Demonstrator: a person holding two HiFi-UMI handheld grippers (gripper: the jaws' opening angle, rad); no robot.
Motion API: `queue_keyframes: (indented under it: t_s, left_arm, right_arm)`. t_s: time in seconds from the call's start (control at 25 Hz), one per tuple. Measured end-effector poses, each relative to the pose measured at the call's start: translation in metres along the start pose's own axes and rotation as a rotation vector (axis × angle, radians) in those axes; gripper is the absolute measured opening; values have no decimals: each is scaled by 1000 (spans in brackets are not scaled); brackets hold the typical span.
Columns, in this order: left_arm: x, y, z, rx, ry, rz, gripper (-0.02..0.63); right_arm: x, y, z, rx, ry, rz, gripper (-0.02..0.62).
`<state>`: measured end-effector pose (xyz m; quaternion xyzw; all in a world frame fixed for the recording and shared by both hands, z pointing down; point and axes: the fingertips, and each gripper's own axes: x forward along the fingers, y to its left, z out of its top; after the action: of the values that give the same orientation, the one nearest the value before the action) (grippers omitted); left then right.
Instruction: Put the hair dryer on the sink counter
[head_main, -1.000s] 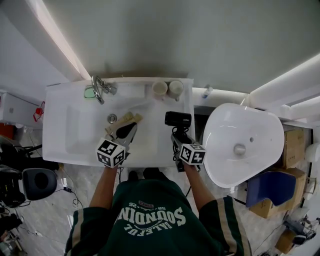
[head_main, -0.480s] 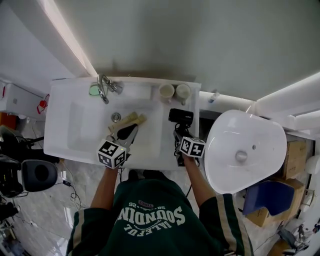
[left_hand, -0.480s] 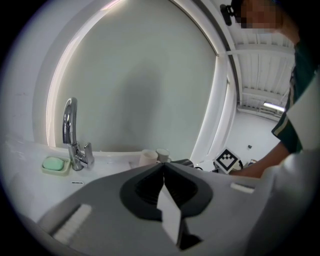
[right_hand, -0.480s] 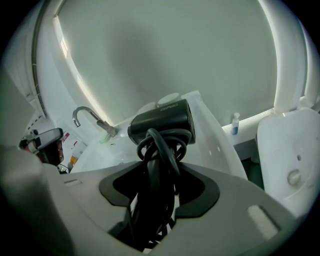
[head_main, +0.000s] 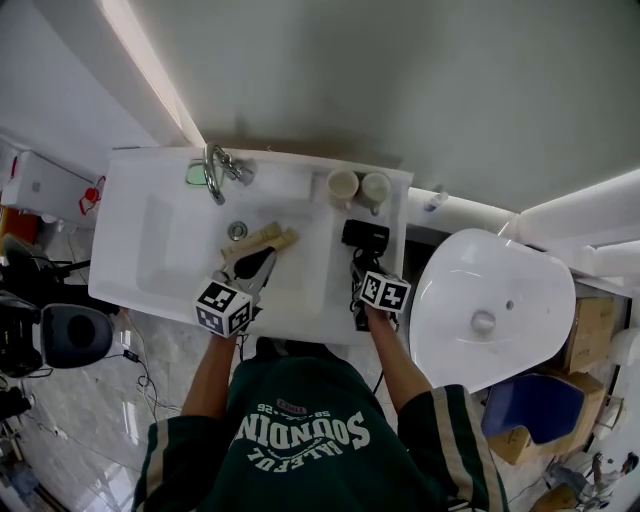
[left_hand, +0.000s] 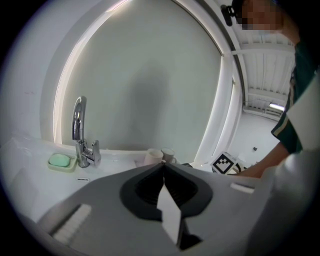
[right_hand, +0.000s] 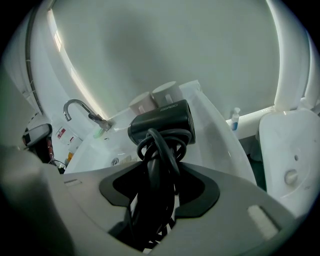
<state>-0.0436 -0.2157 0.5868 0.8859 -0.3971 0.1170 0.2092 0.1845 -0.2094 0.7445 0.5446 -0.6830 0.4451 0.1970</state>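
Observation:
The black hair dryer, its cord looped round the handle, hangs over the right strip of the white sink counter, just in front of two cups. My right gripper is shut on the dryer's handle and cord. I cannot tell whether the dryer touches the counter. My left gripper hovers over the basin with its jaws together and nothing in them.
A chrome faucet and a green soap dish stand at the counter's back left. A drain lies in the basin. A white toilet is close on the right. Boxes and gear sit on the floor.
The head view has shifted. The hair dryer in my right gripper has come a little closer to the cups. The left gripper keeps its place over the basin.

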Motion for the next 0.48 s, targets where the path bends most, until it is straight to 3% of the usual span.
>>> queue_keyframes:
  t_s: [0.48]
  left_arm:
    - [-4, -4, -6, -6, 3, 23, 52]
  right_arm:
    - [9, -3, -15, 26, 31, -6, 193]
